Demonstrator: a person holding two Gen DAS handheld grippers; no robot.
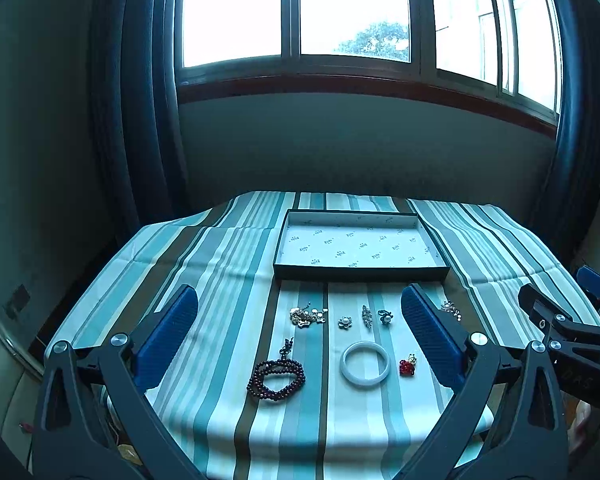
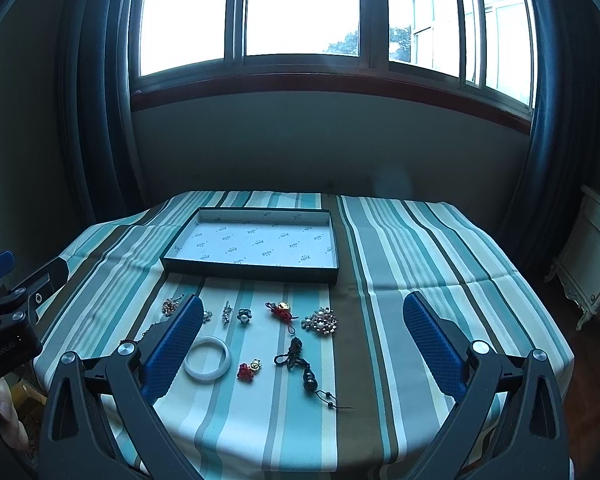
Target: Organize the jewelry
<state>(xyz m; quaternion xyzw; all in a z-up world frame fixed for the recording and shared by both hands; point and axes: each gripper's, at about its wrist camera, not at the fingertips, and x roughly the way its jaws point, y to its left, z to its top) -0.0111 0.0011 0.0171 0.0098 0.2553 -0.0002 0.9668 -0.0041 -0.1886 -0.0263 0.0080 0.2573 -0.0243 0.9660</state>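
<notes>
Several jewelry pieces lie on the striped cloth in front of an empty shallow box (image 1: 360, 272) (image 2: 252, 273). Among them are a dark red bead bracelet (image 1: 276, 378), a white bangle (image 1: 365, 365) (image 2: 207, 363), a red charm (image 1: 407, 366) (image 2: 246, 371), a gold chain cluster (image 1: 306, 316), a pearl brooch (image 2: 321, 321), a red knot with a gold bell (image 2: 281, 309) and a dark tassel cord (image 2: 304, 364). My left gripper (image 1: 300, 320) hovers open above the near pieces. My right gripper (image 2: 302, 322) is open too, over the middle pieces. Neither holds anything.
The table (image 2: 440, 264) stands under a window, with dark curtains on both sides. A white cabinet (image 2: 592, 256) stands at the right. A hand (image 2: 8, 416) shows at the lower left of the right wrist view. The other gripper (image 1: 572, 328) reaches in from the right.
</notes>
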